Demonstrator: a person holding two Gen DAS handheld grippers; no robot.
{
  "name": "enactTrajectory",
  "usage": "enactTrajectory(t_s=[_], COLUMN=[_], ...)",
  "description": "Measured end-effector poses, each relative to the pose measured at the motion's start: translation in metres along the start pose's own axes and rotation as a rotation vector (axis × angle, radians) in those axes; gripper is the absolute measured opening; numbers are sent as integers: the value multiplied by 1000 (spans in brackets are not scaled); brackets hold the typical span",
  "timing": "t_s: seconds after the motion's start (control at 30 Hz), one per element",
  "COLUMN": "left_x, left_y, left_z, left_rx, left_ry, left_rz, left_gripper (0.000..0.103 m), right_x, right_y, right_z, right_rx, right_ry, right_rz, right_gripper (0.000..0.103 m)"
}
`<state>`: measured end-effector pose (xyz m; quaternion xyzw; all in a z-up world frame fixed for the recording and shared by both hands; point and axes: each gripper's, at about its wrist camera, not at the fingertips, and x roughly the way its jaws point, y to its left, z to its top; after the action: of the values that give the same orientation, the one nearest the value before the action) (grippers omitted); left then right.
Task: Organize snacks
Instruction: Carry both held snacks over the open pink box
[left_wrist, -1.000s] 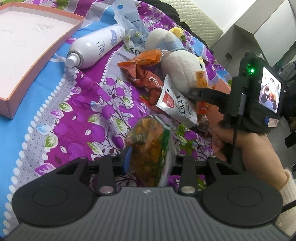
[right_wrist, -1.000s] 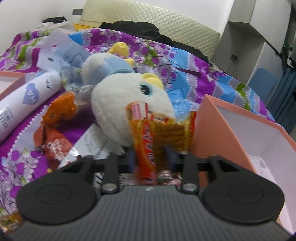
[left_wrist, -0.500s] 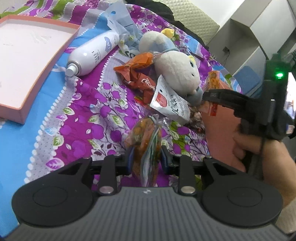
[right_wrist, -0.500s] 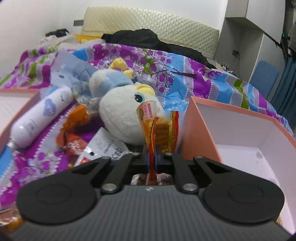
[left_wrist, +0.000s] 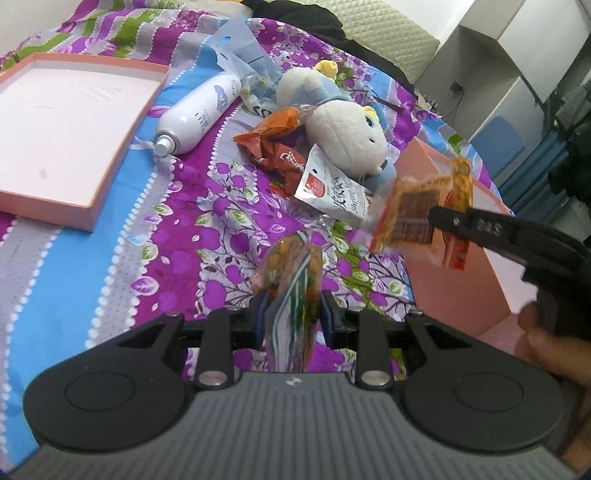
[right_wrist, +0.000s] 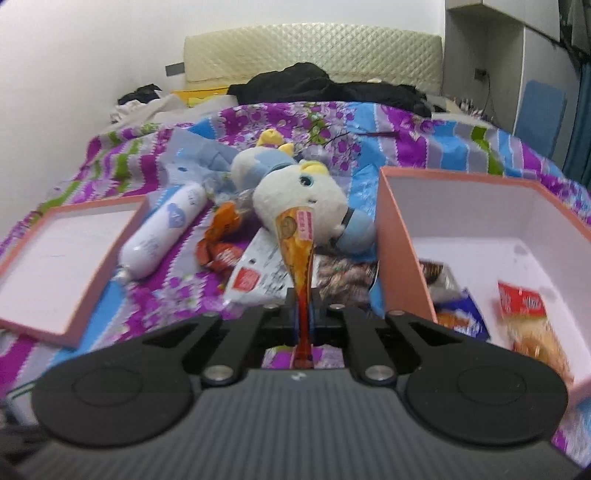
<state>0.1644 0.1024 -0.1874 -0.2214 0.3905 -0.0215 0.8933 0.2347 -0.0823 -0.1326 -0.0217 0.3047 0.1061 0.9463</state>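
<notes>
My left gripper (left_wrist: 293, 314) is shut on a clear bag of orange and green snacks (left_wrist: 291, 275), held above the purple floral bedspread. My right gripper (right_wrist: 303, 314) is shut on a yellow and red snack packet (right_wrist: 299, 240), lifted clear of the bed; it also shows in the left wrist view (left_wrist: 417, 218), next to the deep pink box (right_wrist: 402, 254). That box holds several snack packets (right_wrist: 528, 314). An orange packet (left_wrist: 280, 122), a red-brown packet (left_wrist: 284, 160) and a white packet (left_wrist: 332, 190) lie on the bed by a plush toy (left_wrist: 347, 136).
A shallow pink box lid (left_wrist: 70, 140) lies at the left. A white spray bottle (left_wrist: 199, 112) lies beside it. A clear blue-printed plastic bag (left_wrist: 243, 66) sits behind the plush toy. Dark clothes (right_wrist: 321, 83) lie by the headboard. A white cabinet (right_wrist: 509, 55) stands at the right.
Both grippers have lifted and pulled back from the pile with their packets. The right jaws closed tight on the yellow packet and moved it toward the deep pink box.
</notes>
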Motion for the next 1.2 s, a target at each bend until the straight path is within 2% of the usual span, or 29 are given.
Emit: enactTrajectory(t_s=[0.33,0.67,0.93,1.2], left_x=[-35,-48,-50,-62], left_y=[-14,-32,-48,-88], left_z=[-10,-20,-5,37], left_rx=[19,61,89,145], left_ry=[19,66,80,12], left_rz=[27,13,8,-34], left_gripper=[33,33,33,33], right_x=[-58,-83,-95,-117], right_y=[-5,-5,-19,-45], right_z=[-30,-52,-39,-2], right_rx=[40,76,108,122], right_ry=[48,85,49,-50], right_rz=[89,123,134,120], right_gripper=[8,8,8,8])
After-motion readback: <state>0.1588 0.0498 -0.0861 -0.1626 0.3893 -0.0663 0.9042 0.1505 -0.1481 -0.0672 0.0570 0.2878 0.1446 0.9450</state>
